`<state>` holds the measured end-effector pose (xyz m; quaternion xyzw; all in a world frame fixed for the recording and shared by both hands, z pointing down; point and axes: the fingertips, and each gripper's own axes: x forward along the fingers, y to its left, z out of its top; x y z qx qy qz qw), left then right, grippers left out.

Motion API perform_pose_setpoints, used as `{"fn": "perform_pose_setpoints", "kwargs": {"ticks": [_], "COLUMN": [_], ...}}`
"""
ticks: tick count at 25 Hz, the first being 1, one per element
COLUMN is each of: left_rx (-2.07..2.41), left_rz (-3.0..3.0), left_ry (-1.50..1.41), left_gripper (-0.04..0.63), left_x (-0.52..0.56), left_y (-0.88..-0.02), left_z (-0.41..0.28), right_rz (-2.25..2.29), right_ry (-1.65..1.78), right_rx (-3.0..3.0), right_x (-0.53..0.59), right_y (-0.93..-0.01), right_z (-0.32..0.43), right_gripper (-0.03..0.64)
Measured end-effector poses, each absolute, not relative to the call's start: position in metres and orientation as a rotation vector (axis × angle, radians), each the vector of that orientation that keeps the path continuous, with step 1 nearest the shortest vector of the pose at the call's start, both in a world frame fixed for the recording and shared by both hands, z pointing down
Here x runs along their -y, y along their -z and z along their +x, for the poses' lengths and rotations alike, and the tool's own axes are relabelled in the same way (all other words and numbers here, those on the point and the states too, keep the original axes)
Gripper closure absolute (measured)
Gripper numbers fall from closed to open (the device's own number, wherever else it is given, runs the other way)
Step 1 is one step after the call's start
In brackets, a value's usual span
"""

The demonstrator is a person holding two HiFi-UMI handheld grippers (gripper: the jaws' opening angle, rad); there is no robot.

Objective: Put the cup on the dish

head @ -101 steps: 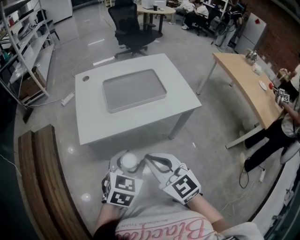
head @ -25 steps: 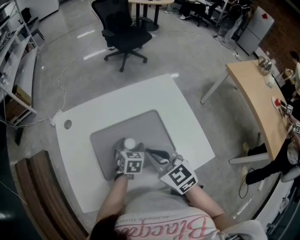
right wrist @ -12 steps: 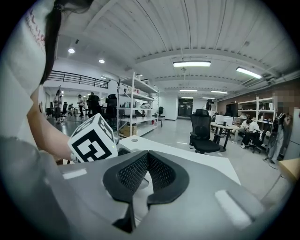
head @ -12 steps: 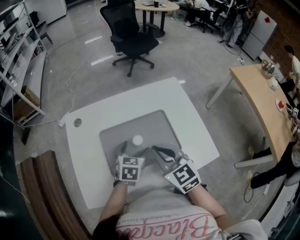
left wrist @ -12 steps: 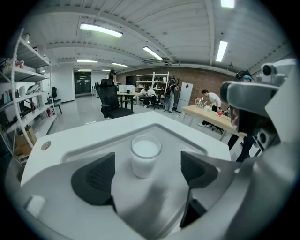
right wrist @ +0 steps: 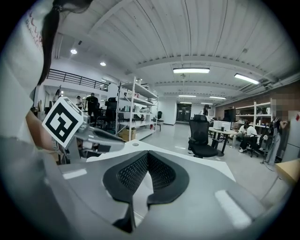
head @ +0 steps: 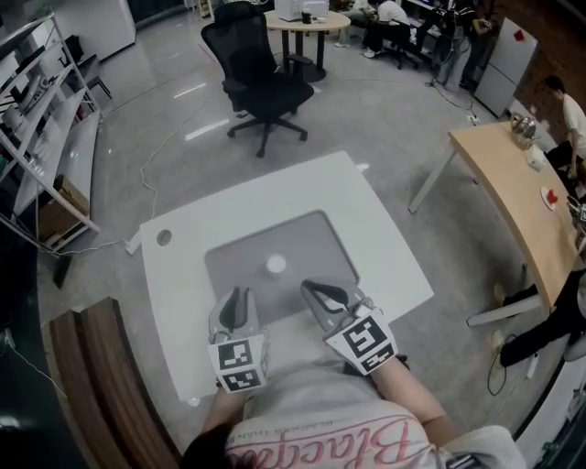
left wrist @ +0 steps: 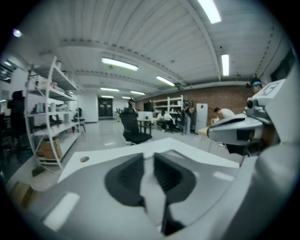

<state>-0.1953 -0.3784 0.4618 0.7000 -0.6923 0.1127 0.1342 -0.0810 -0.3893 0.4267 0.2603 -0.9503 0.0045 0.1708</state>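
Observation:
A small white cup [head: 276,265] stands upright on the flat grey dish [head: 311,234] in the middle of the white table [head: 302,188]. My left gripper [head: 235,300] hovers at the dish's near edge, a short way back from the cup. Its jaws are closing with only a narrow slit left and nothing between them [left wrist: 149,157]. My right gripper [head: 313,288] floats over the dish's near right corner, jaws together and empty [right wrist: 147,153]. Neither gripper touches the cup. Each gripper view shows the other gripper at its side.
A black office chair [head: 261,73] stands beyond the table's far edge, with a round table [head: 307,20] behind it. A wooden desk [head: 513,183] runs along the right, shelving [head: 46,110] on the left, and a wooden bench [head: 92,385] at near left.
The left gripper let go of the cup on the dish and drew back toward me, its jaws narrowing. The cup stays put. The right gripper hardly moved.

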Motion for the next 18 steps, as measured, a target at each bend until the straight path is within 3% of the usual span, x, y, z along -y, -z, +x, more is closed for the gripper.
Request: {"fn": "perform_pose_setpoints", "kwargs": {"ticks": [1,18], "left_rx": [2.060,2.037], "left_rz": [2.008,2.057], "left_ry": [-0.257,-0.102], "left_gripper": [0.595,0.595], "left_x": [0.372,0.315], "left_y": [-0.455,-0.438], "left_z": [-0.202,-0.202], "right_rz": [0.745,0.764], "right_ry": [-0.008,0.088], "right_rx": [2.700,2.713], "right_x": [0.387,0.345], "right_y": [-0.426,-0.415], "right_z": [-0.080,-0.086], "right_gripper": [0.615,0.615]}}
